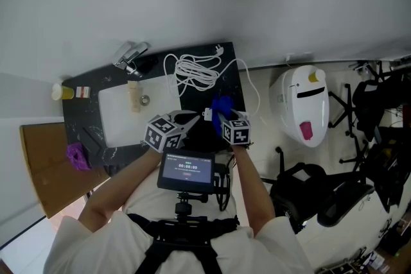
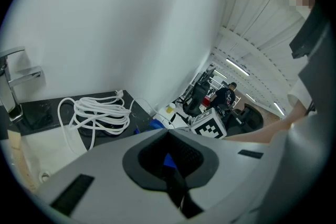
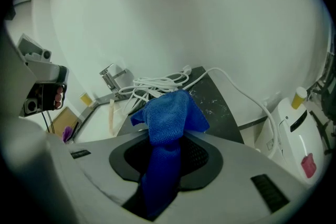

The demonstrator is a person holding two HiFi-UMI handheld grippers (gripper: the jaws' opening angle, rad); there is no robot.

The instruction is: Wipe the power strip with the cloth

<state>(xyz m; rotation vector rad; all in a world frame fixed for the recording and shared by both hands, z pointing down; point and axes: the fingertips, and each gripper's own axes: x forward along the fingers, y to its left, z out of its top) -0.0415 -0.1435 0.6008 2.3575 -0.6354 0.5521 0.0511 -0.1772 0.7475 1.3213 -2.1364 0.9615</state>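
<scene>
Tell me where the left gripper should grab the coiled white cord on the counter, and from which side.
Probably the bunched middle of the coiled white cord, where the loops lie stacked, coming from above, jaws across the strands. It lies flat on the counter, so a side approach offers little. The shut left gripper must open first.

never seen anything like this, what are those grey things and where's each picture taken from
No robot here: a person holds a gripper in each hand. One picture comes from a camera on their head, looking down; the other two from cameras riding on the grippers, looking along the tongs. Below is a dark counter with a white sink, a tap and a coiled white cable; I can't make out the power strip itself. The right gripper pinches a blue cloth. The left gripper's tongs look closed.
</scene>
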